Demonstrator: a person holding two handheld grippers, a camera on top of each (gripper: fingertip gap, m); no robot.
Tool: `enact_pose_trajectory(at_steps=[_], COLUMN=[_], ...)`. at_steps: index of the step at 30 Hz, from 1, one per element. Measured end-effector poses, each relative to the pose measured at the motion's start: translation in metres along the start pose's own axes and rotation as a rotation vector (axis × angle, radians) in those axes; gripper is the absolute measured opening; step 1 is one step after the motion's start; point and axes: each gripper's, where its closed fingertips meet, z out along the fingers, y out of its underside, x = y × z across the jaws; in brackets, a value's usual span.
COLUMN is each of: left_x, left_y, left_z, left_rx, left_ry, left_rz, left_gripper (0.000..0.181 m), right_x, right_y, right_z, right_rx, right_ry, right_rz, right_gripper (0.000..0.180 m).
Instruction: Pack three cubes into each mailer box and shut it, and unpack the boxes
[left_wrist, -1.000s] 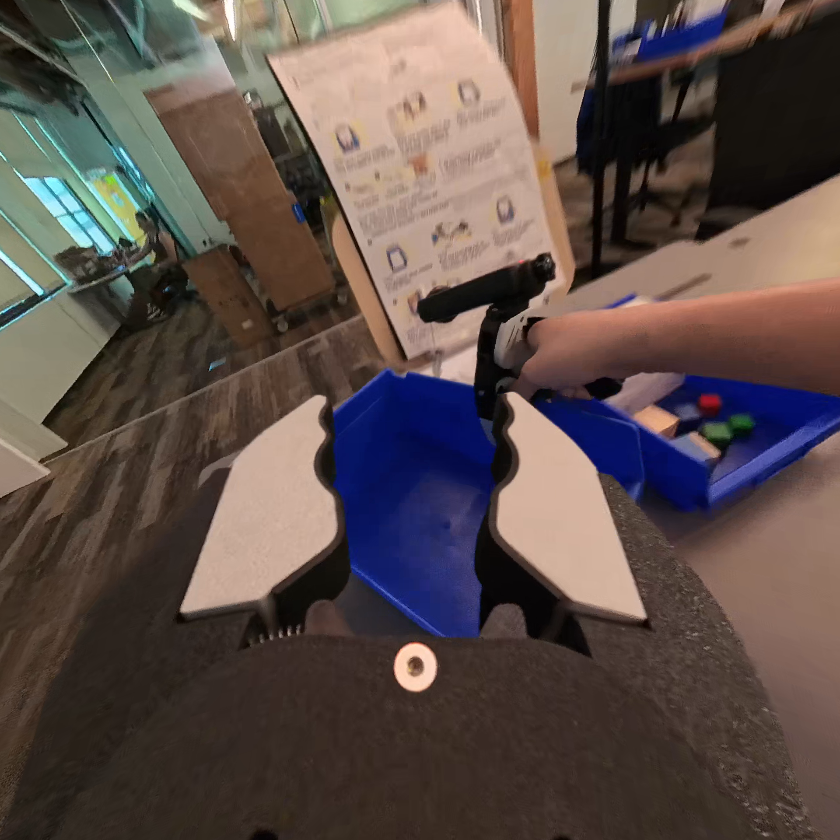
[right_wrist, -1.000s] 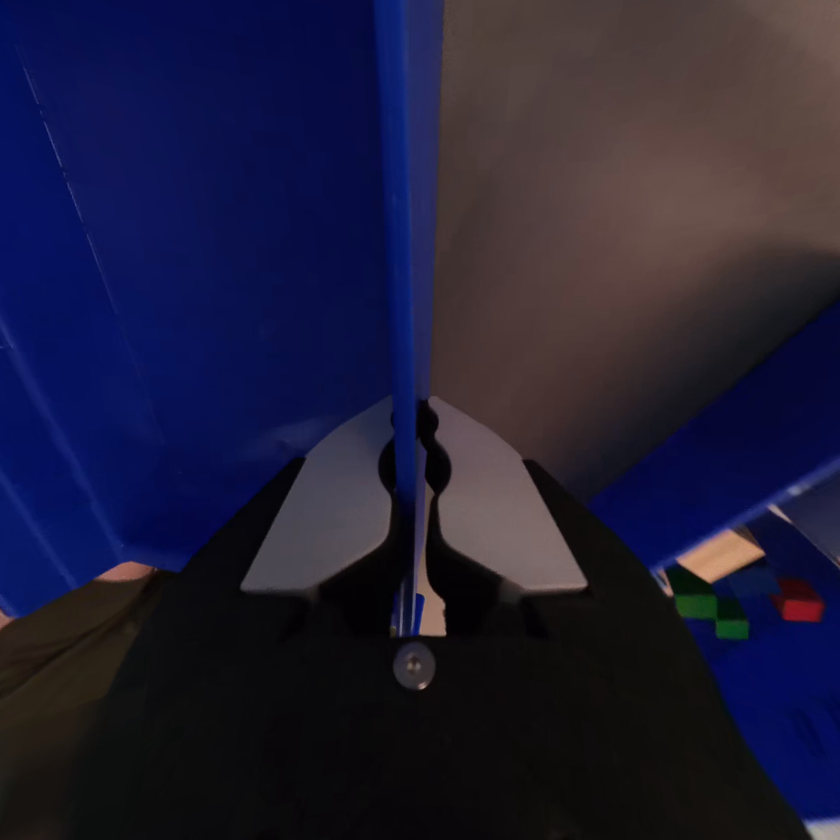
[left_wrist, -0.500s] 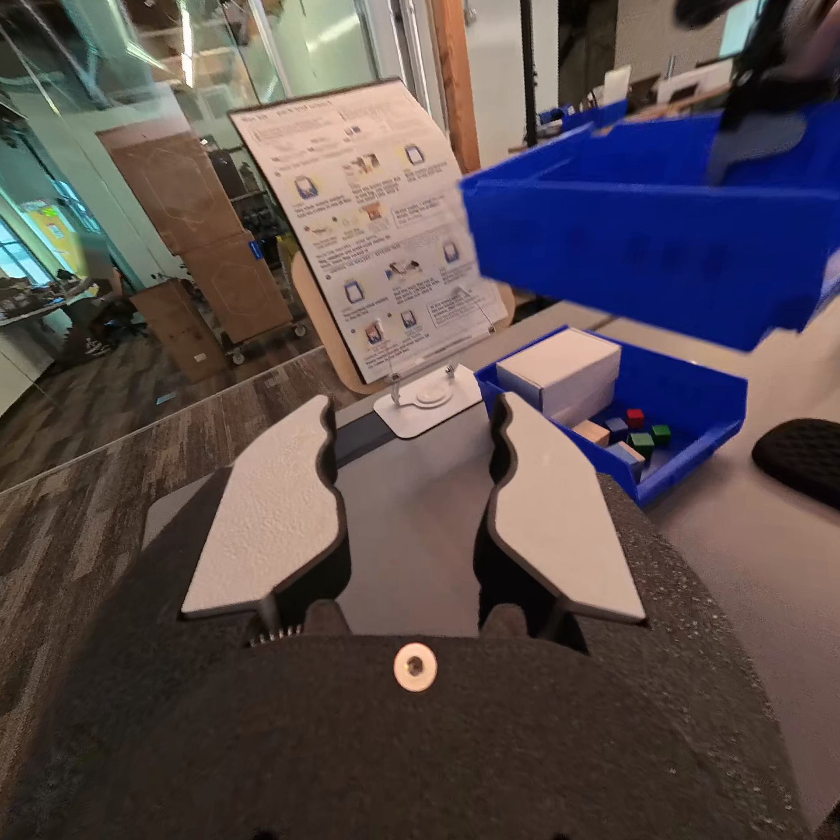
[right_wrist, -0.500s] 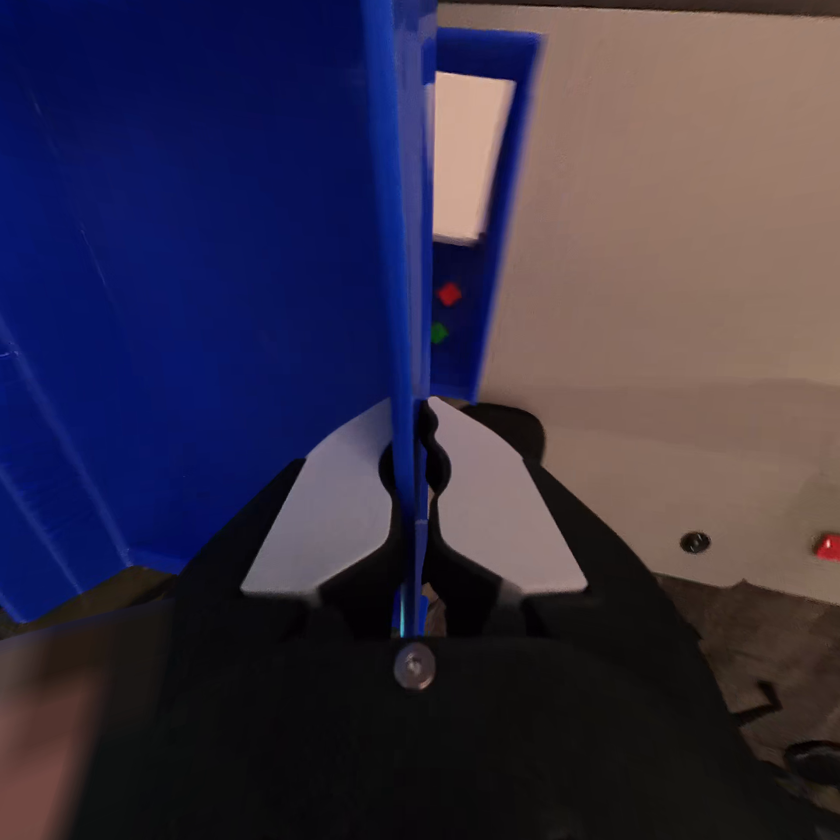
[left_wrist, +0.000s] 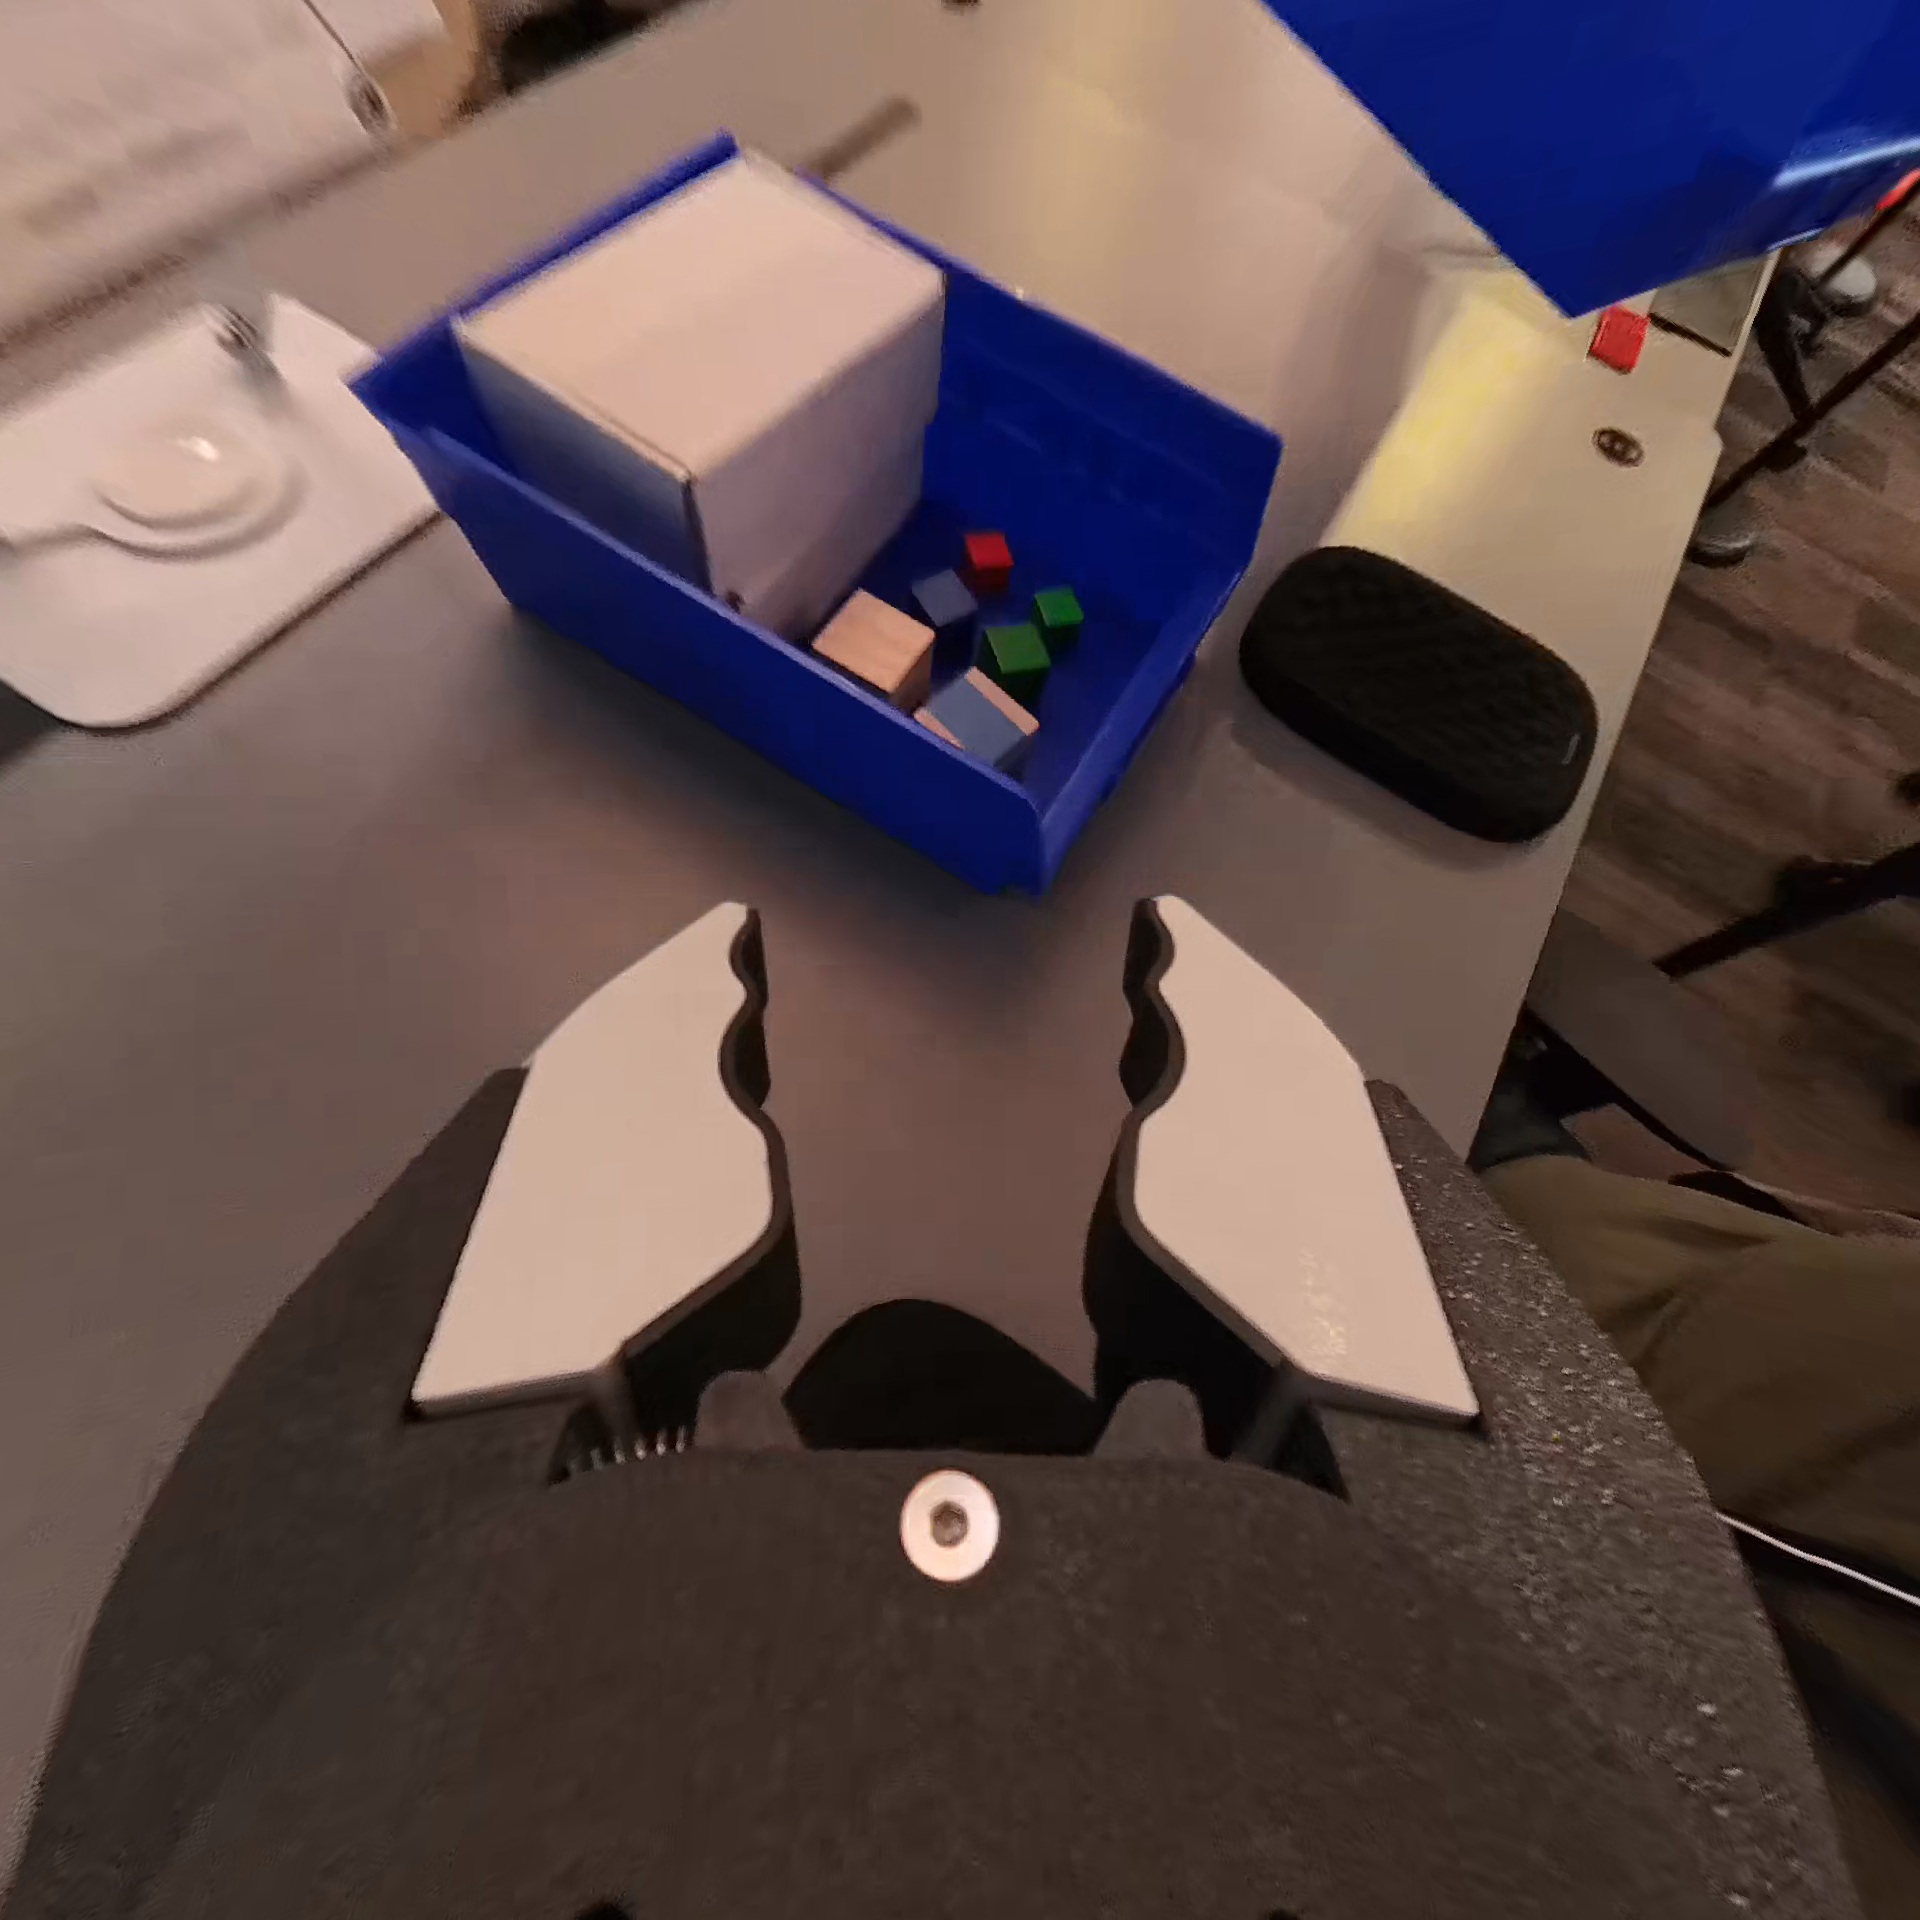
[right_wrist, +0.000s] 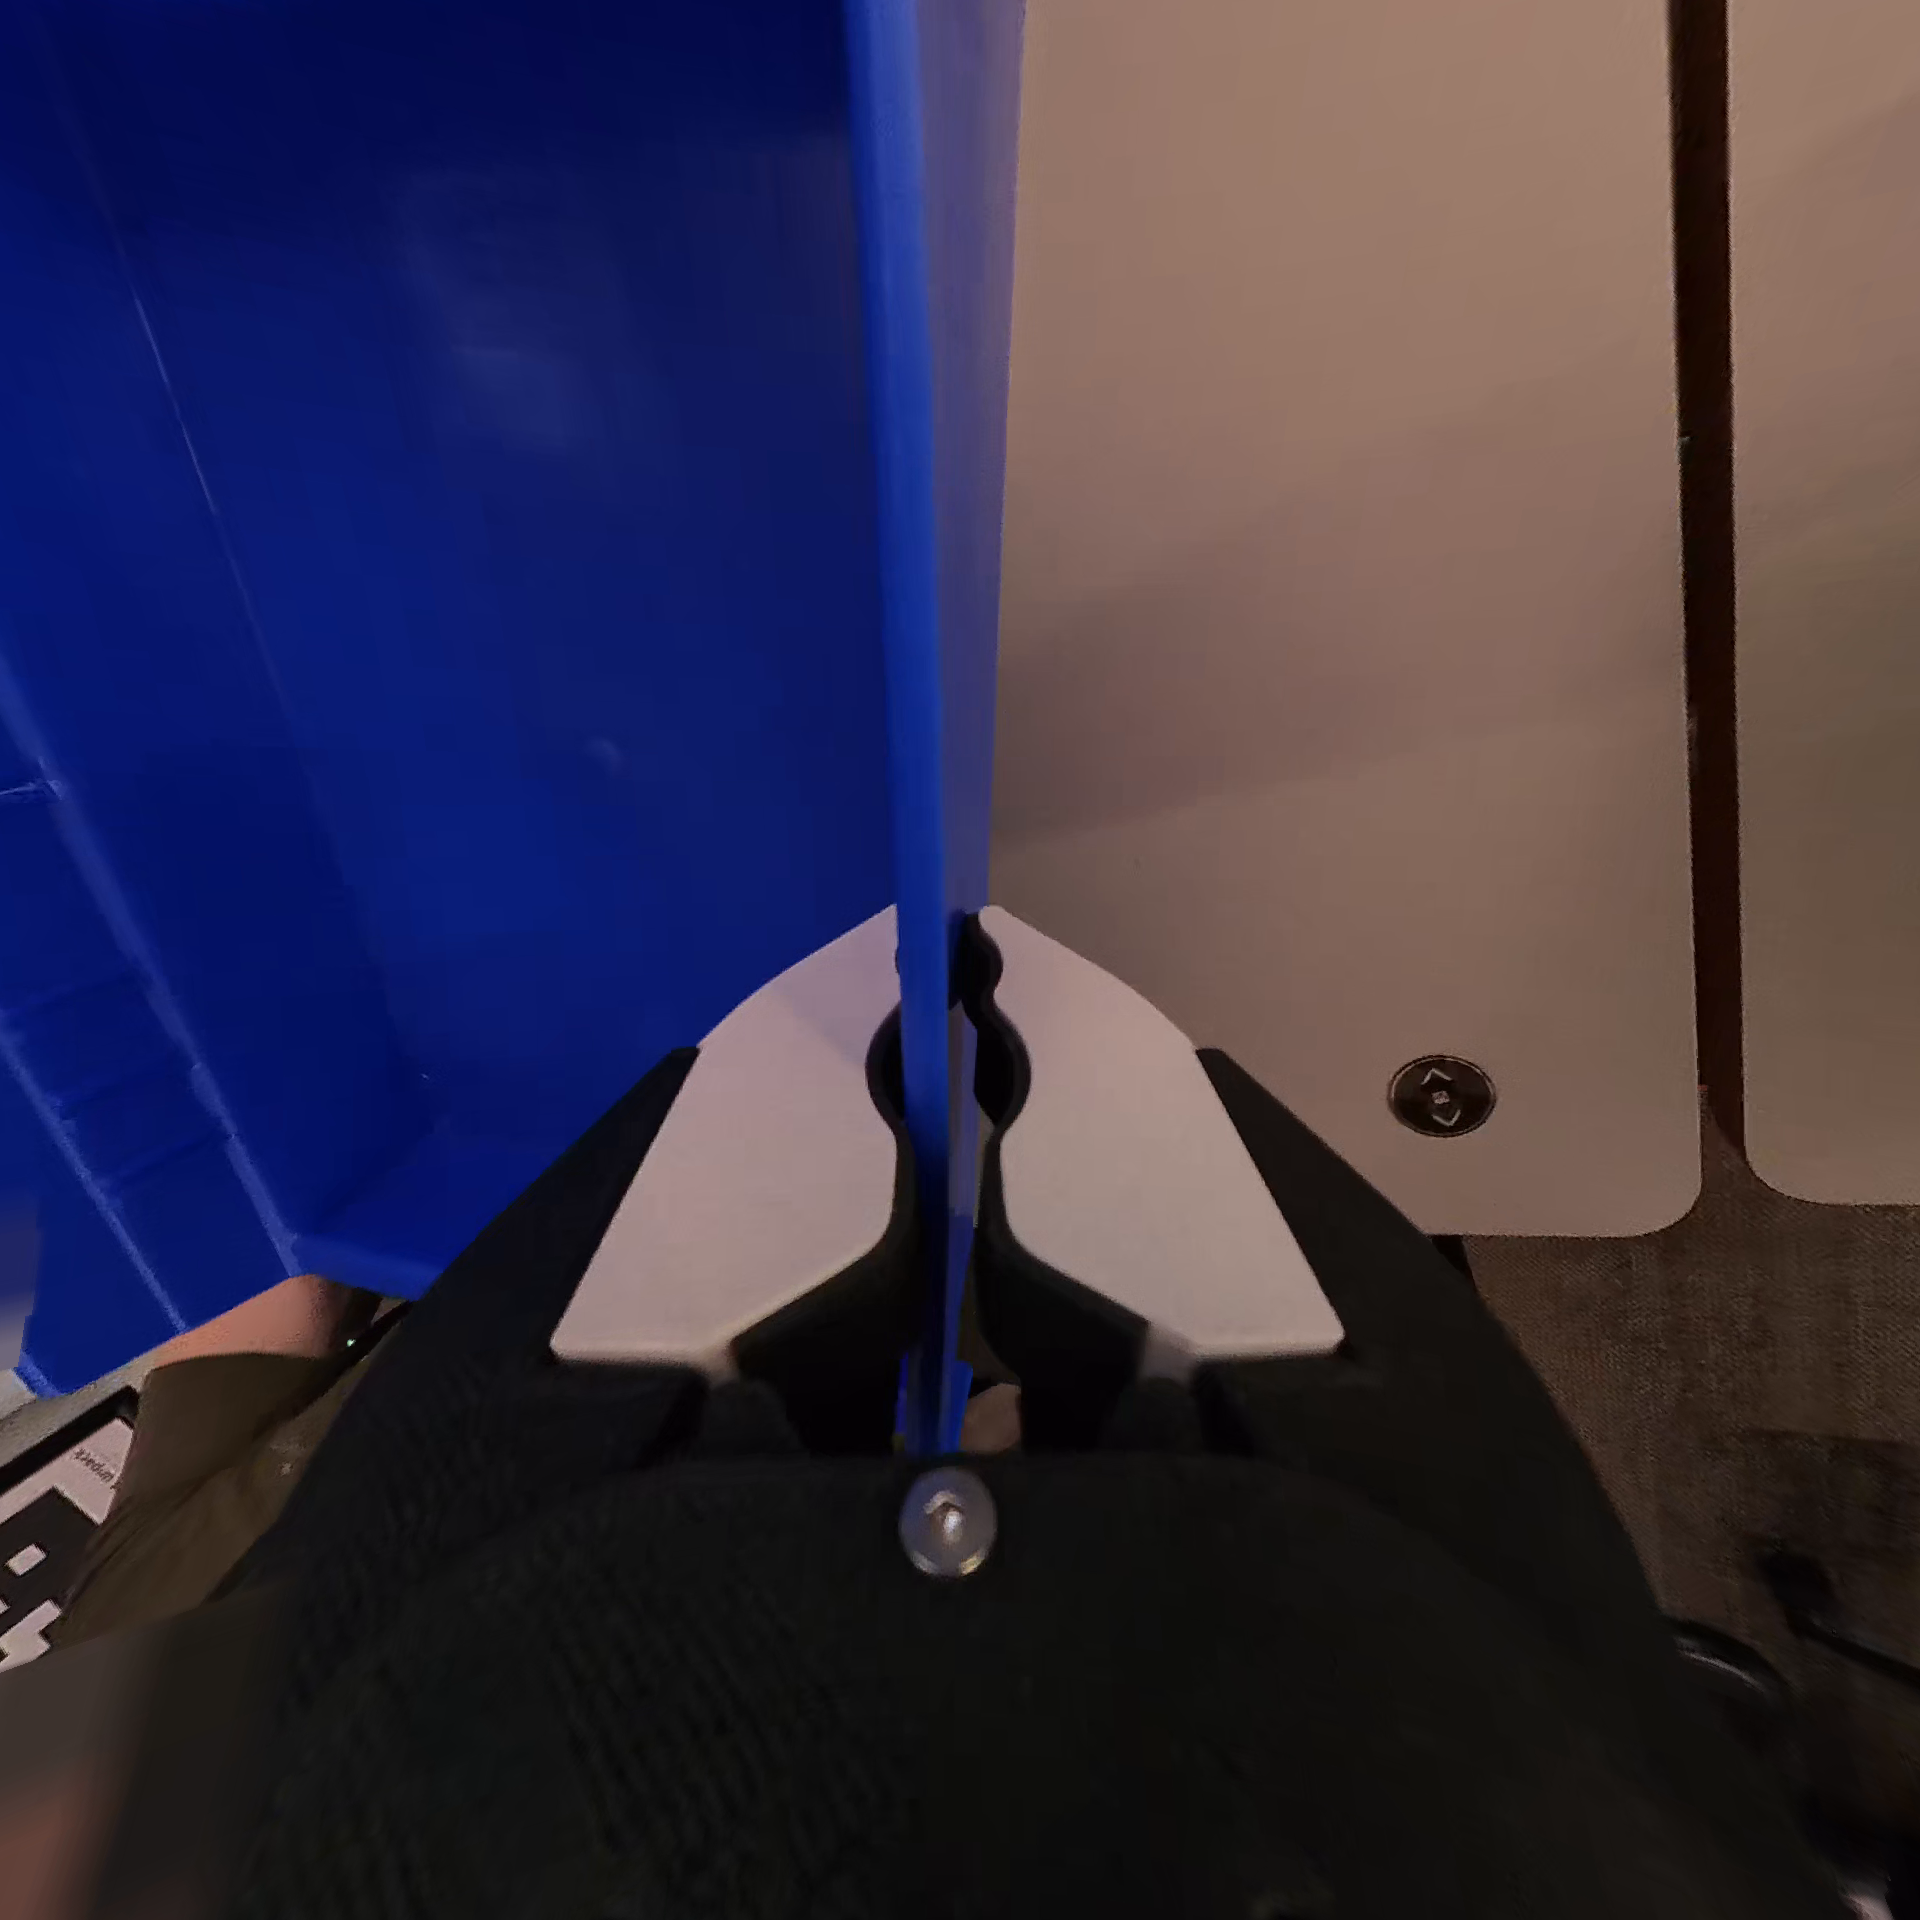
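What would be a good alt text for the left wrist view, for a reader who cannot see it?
The open left gripper hovers over a grey table, facing a blue bin that holds a white mailer box and small red, green, blue and wooden cubes. A second blue bin is in the air at the upper right, and a black pad lies beside the first bin.

Blue bin (left_wrist: 790, 686) holds white box (left_wrist: 717, 384), red cube (left_wrist: 986, 554), green cubes (left_wrist: 1016, 655).
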Motion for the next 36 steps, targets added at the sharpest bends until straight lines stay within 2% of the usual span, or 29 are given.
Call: enact_pose_trajectory(at_steps=[3, 8, 12, 15, 17, 19, 21, 23, 28, 32, 36], left_x=[-0.021, -0.057, -0.060, -0.057, -0.059, -0.068, -0.072, -0.074, -0.088, -0.094, -0.096], left_y=[-0.002, -0.014, -0.011, -0.030, -0.041, -0.036, -0.026, -0.018, -0.009, -0.007, -0.006], left_z=[0.031, 0.050, 0.067, 0.089, 0.106, 0.125, 0.141, 0.154, 0.176, 0.184, 0.182], left_rx=[-0.027, -0.127, -0.225, -0.187, -0.202, -0.286, -0.369, -0.429, -0.567, -0.653, -0.705], left_ry=[-0.024, -0.138, -0.135, -0.102, -0.117, -0.167, -0.183, -0.194, -0.253, -0.262, -0.243], left_rz=[-0.070, -0.134, -0.328, -0.464, -0.461, -0.441, -0.500, -0.555, -0.561, -0.559, -0.530], left_gripper=[0.056, 0.058, 0.051, 0.049, 0.050, 0.055, 0.056, 0.047, 0.036, 0.011, 0.009], right_x=[0.023, 0.043, 0.046, 0.046, 0.046, 0.048, 0.049, 0.054, 0.068, 0.073, 0.071], right_y=[0.005, 0.007, 0.008, 0.011, 0.014, 0.016, 0.019, 0.019, 0.021, 0.030, 0.037], right_z=[0.012, 0.026, 0.038, 0.045, 0.048, 0.050, 0.048, 0.046, 0.047, 0.059, 0.074], right_rx=[-0.011, -0.013, -0.013, -0.019, -0.023, -0.029, -0.027, -0.021, -0.031, -0.070, -0.106], right_ry=[-0.014, -0.008, -0.023, -0.027, -0.026, -0.019, -0.011, 0.003, 0.038, 0.068, 0.066], right_rz=[0.023, 0.021, 0.012, -0.012, -0.029, -0.050, -0.087, -0.109, -0.155, -0.202, -0.232], right_gripper=[0.006, 0.006, 0.007, 0.007, 0.007, 0.007, 0.008, 0.008, 0.009, 0.009, 0.009])
